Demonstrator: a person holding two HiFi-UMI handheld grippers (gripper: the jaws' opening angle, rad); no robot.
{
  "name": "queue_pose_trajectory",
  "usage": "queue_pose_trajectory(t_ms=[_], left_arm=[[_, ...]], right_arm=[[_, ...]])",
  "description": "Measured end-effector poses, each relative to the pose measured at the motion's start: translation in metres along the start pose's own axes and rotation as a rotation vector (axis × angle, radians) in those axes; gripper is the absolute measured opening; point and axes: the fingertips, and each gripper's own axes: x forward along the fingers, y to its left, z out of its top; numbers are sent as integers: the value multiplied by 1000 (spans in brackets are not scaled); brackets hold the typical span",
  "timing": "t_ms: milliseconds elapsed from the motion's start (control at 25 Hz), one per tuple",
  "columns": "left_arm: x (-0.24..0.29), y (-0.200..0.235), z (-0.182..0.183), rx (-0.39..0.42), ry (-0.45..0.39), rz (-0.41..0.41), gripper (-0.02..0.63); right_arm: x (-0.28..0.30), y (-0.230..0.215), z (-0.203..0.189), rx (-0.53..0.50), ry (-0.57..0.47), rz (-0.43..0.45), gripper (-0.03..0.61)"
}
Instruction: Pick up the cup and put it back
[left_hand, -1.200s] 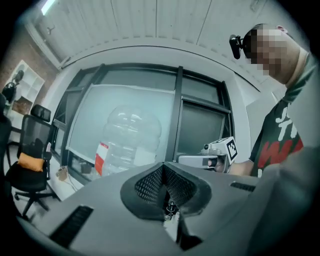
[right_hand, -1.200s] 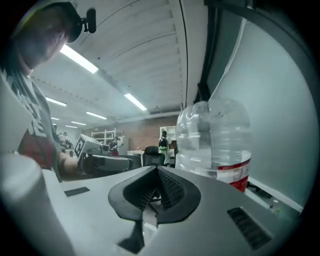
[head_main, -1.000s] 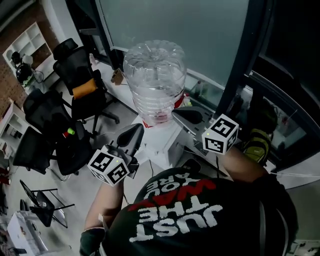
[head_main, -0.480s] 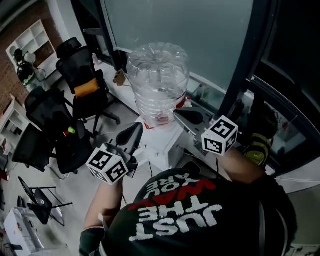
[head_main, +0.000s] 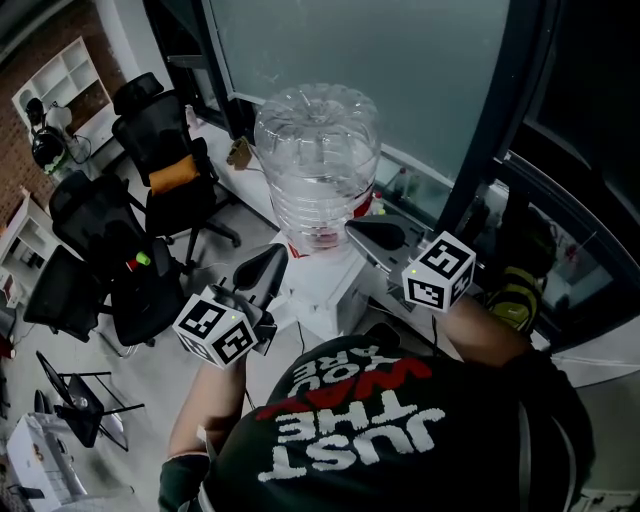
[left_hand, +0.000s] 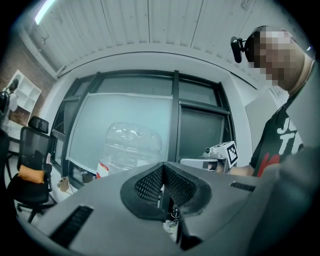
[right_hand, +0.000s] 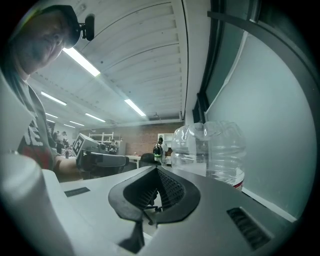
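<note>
No cup shows in any view. A big clear water bottle (head_main: 318, 160) stands upside down on a white dispenser (head_main: 322, 290) against the glass wall. My left gripper (head_main: 264, 268) hovers just left of the dispenser's front, its dark jaws pressed together with nothing between them (left_hand: 162, 189). My right gripper (head_main: 372, 233) is held at the bottle's lower right, jaws also shut and empty (right_hand: 156, 189). Each gripper view shows the bottle (left_hand: 131, 147) (right_hand: 215, 150) ahead and the other gripper off to the side. The dispenser's taps and front are hidden below the grippers.
Black office chairs (head_main: 165, 170) (head_main: 100, 245) stand to the left, one with an orange cushion. A white shelf unit (head_main: 62, 85) sits at the far left by a brick wall. A frosted glass wall (head_main: 400, 70) and dark window frames (head_main: 495, 110) close the back and right.
The head view has shifted slightly right. Both grippers stay in nearly the same place in front of the dispenser, jaws unchanged.
</note>
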Motion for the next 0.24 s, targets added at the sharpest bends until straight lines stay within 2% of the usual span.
queue_pose_trajectory(t_ms=[240], left_arm=[[2,1,-6,-11,7,4,8]], right_arm=[[1,-1,-7,2,9,13,32]])
